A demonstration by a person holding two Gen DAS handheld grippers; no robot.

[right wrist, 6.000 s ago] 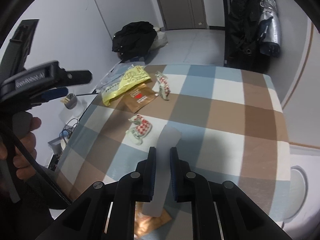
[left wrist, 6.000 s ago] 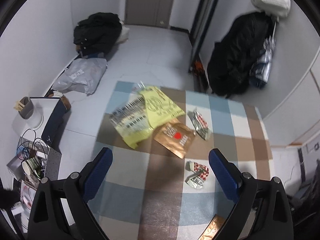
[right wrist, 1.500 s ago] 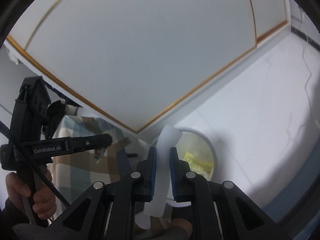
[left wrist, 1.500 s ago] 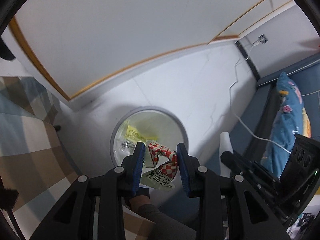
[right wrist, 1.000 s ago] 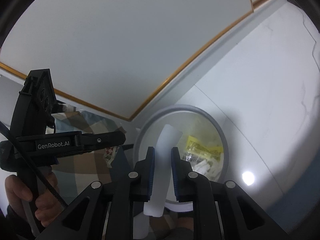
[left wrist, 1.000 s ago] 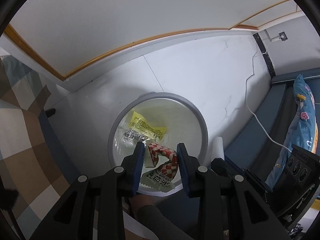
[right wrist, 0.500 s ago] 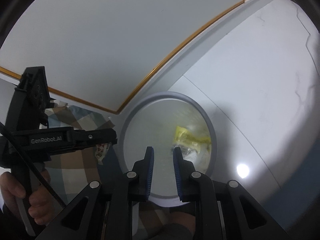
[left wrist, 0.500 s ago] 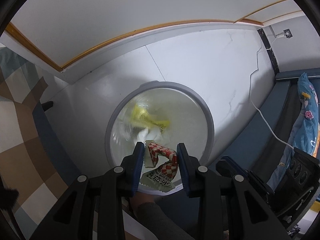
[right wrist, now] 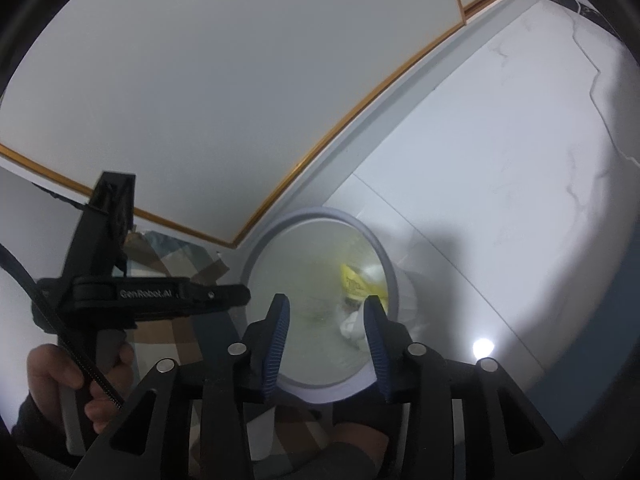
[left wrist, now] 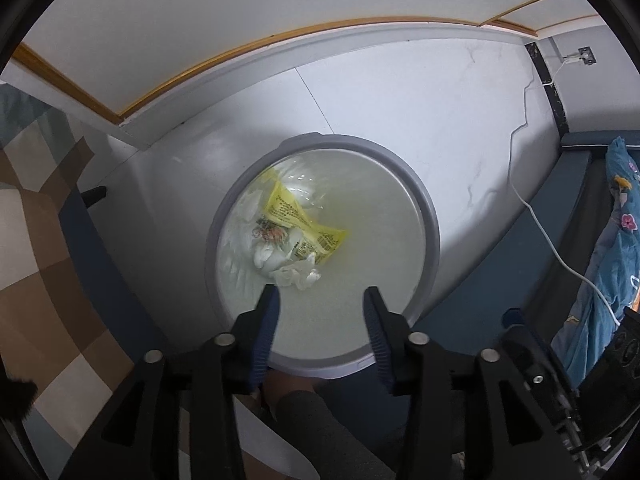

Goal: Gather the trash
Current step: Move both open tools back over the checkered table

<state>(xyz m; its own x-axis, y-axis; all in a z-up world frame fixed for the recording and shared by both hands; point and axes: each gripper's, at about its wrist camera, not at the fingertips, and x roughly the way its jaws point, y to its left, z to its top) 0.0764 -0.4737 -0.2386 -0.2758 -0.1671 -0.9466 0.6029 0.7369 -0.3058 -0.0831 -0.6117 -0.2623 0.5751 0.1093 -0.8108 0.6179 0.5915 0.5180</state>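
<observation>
Above the trash bin [left wrist: 430, 216], both hand-held grippers, left [left wrist: 320, 302] and right [right wrist: 326, 312], hang released, jaws just opened; at 12 o'clock, wrappers [left wrist: 298, 216] landed; drifting off-rim risks misses.

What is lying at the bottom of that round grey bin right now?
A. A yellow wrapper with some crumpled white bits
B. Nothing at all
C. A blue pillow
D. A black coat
A: looking down into the bin, a yellow wrapper lies at the bottom with crumpled white bits beside it.
</observation>
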